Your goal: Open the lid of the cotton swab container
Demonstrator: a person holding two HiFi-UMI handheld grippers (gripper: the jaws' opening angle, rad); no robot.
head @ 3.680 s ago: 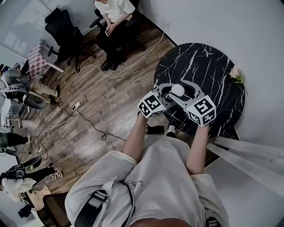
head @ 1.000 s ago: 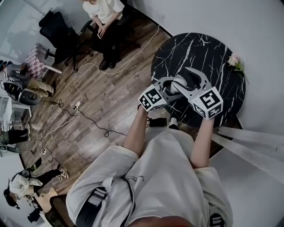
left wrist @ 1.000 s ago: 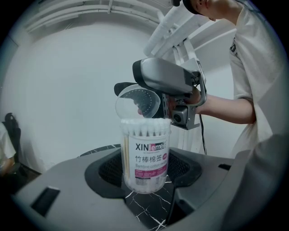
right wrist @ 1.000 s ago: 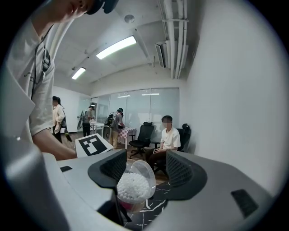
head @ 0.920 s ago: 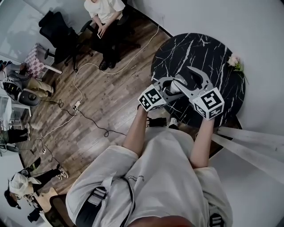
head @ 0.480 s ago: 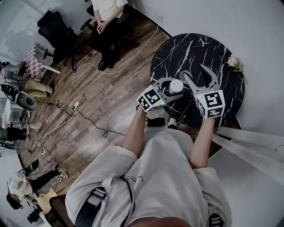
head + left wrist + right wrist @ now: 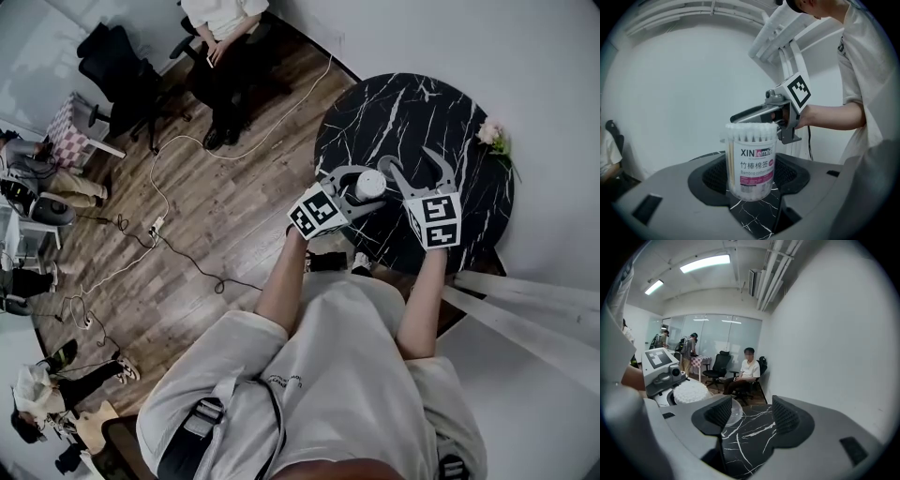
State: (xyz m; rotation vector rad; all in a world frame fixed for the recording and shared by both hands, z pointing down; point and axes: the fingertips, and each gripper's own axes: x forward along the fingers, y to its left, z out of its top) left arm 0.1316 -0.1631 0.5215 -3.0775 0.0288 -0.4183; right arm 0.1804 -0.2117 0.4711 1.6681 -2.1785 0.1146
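1. The left gripper (image 7: 751, 180) grasps the clear round plastic cotton swab container (image 7: 751, 159). It stands upright on the round black marble table (image 7: 450, 112), its white swab tips bare on top.
2. Just beside it, the right gripper (image 7: 750, 416) has its fingers spread around nothing. A clear round plastic lid (image 7: 735, 409) shows partly behind one pad.
3. A small pink flower (image 7: 495, 134) lies at the table's far edge.
4. Beyond the table is the wooden floor (image 7: 216, 216), with a seated person (image 7: 225, 28) farthest off.
5. A second ago the right gripper reached over the container's top; now it stands off to the side.
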